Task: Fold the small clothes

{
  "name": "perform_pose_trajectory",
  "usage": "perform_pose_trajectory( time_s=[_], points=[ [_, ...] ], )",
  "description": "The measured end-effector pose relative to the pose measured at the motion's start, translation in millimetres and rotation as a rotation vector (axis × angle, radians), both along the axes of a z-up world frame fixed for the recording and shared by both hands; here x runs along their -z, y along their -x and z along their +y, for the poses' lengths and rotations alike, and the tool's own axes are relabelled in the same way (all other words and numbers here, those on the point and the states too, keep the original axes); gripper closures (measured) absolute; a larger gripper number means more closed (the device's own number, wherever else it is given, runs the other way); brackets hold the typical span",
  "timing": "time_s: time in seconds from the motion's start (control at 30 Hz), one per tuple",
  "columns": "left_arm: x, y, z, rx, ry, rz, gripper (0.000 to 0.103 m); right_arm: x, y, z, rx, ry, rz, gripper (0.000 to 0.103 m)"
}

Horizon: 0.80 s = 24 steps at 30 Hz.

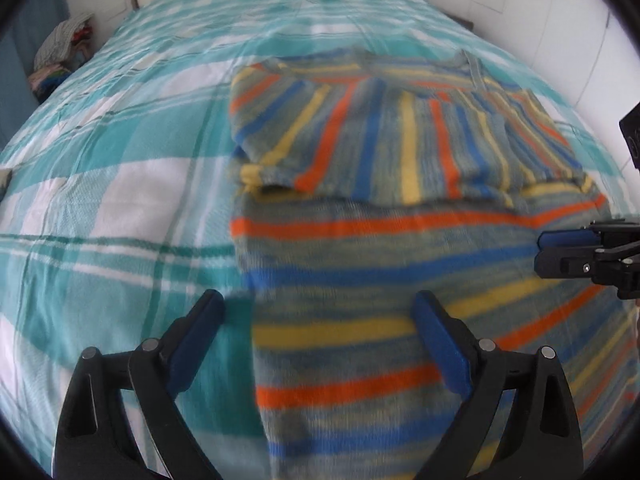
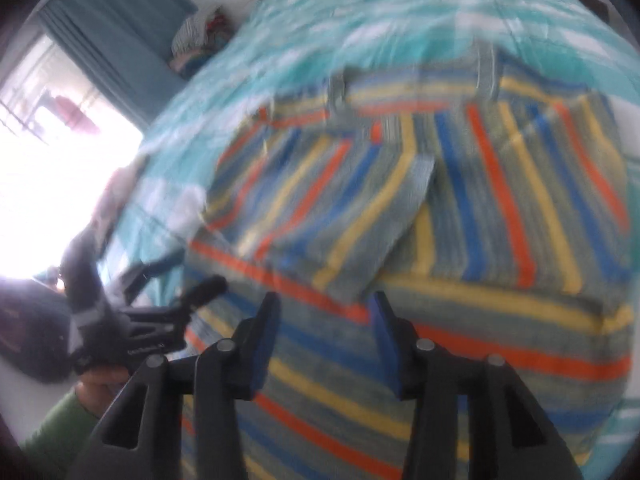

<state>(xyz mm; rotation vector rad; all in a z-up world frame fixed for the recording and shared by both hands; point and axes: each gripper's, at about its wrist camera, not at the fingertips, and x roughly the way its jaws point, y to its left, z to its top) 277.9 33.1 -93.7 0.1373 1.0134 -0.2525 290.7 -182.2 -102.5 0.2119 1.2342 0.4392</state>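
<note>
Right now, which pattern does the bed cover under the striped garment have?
The bed cover is checked in teal and white, clearest in the left wrist view.

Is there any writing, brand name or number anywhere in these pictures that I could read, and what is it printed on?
None can be read.
left gripper: a short pale line of print on its black body in the right wrist view, too blurred to read.
striped garment: no print or tag visible.
checked bedspread: pattern only, no words.

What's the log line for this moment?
garment: striped top, sleeves folded in, on plaid bedspread | left gripper: open, empty | right gripper: open, empty
</note>
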Motion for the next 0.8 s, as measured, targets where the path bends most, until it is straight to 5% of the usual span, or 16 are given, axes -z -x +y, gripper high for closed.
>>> perform_pose_trajectory(
  time_s=[0.3,0.4,0.5,0.63,0.8],
  points=[
    [0.7,134.7,42.3,0.1,-0.028,0.098,0.006,-10.5,164.1,-43.9,-0.103,0.161,0.015,0.057],
    [-15.8,168.7,58.3,0.065,-0.045,0.07,0.006,-14.1,224.5,-63.6,-0.088,0.198,0.067,0.056],
    [-37.1,184.8,74.4,0.001,0.017,0.034,0.005,-34.4,267.0,-86.8,0.009,0.203,0.011,0.056],
    [-24.0,182.8,72.1,-0.019,0.035,0.083,0.006,-50.3,285.7,-115.2,0.162,0.13,-0.069,0.042],
    [-8.3,197.6,57.8,0.004,0.018,0.127,0.032,-19.3,276.2,-109.0,0.184,0.085,-0.031,0.042]
  ],
)
